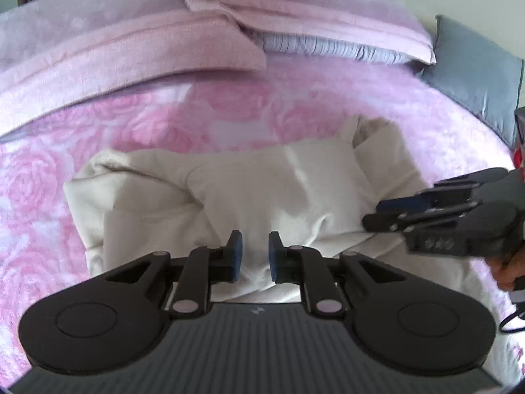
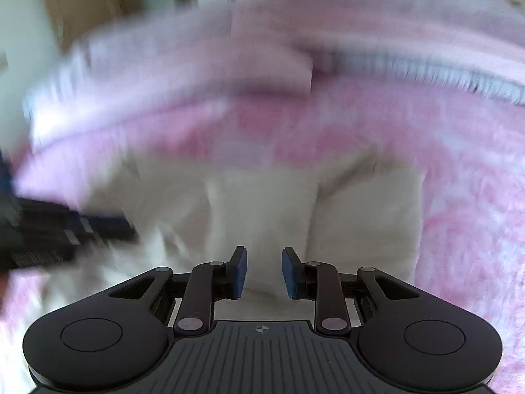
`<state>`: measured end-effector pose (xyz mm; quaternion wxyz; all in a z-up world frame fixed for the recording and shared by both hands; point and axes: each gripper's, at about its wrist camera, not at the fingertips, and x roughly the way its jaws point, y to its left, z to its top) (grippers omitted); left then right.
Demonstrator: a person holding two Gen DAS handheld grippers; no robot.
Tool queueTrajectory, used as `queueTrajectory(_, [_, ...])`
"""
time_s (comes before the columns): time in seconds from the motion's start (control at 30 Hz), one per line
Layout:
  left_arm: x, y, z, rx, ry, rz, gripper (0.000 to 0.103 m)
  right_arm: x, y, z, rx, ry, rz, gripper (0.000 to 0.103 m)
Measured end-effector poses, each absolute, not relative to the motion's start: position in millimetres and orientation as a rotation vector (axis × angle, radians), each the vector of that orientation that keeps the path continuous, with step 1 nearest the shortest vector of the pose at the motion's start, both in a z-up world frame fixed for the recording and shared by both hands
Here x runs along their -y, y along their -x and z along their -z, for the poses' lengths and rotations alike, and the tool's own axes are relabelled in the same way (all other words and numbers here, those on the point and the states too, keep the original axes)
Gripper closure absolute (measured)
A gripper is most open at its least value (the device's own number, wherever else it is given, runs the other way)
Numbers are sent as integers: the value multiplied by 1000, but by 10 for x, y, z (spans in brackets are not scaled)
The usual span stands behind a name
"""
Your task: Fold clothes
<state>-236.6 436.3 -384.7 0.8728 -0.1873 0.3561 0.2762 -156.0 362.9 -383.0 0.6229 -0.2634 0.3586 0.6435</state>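
A bed [image 1: 328, 98] covered by a pink rose-patterned blanket [image 1: 197, 121] fills both wrist views. At 12 o'clock in the left wrist view lie two pink pillows [image 1: 295, 10], the right one with a striped grey edge, and a grey cushion [image 1: 475, 75] stands at 2 o'clock near the bed's edge.

The cream garment [image 1: 262, 190] lies in the middle of the blanket as a loosely folded, rumpled bundle, with a puffed fold at its 10 o'clock corner and a raised flap at 1 o'clock. In the right wrist view, which is blurred, the same garment [image 2: 279, 203] spreads from the centre toward 9 o'clock.

The left gripper [image 1: 255, 256] hangs over the near edge of the garment at 6 o'clock; its blue-padded fingers [image 1: 237, 256] stand slightly apart with bare cloth showing in the gap and nothing pinched, so it is released. The right gripper [image 2: 264, 272] is over the garment's near edge too, its pads parted a little wider, also released and empty. In the left wrist view the right gripper [image 1: 374, 215] reaches in from 3 o'clock with its tips over the garment's right side, and part of a hand [image 1: 507, 269] shows behind it at 4 o'clock
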Motion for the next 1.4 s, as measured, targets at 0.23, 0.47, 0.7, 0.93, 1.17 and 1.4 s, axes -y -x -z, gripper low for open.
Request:
queueTrajectory(0.23, [-4034, 2171, 3924, -873, 86, -536, 86, -3436, 1714, 3513, -619, 704, -1549, 76])
queueTrajectory(0.47, [-3837, 2117, 4160, -963, -245, -496, 76, -3275, 2157, 3925, -258, 1034, -1593, 76])
queueTrajectory(0.7, [-3718, 2226, 4156, -928, -514, -458, 96, -3226, 2228, 4052, -43, 1166, -1584, 102])
queueTrajectory(0.93, [-3556, 2527, 4554, -987, -797, -307, 99, -3007, 2177, 4248, 72, 1297, -1578, 103])
queueTrajectory(1.17, [-3537, 2524, 4376, -993, -758, -261, 88, -2976, 2127, 4107, 9, 1311, -1603, 103])
queueTrajectory(1.4, [-4166, 2523, 3672, -861, -69, -427, 87, -3081, 1732, 3435, -454, 902, -1659, 103])
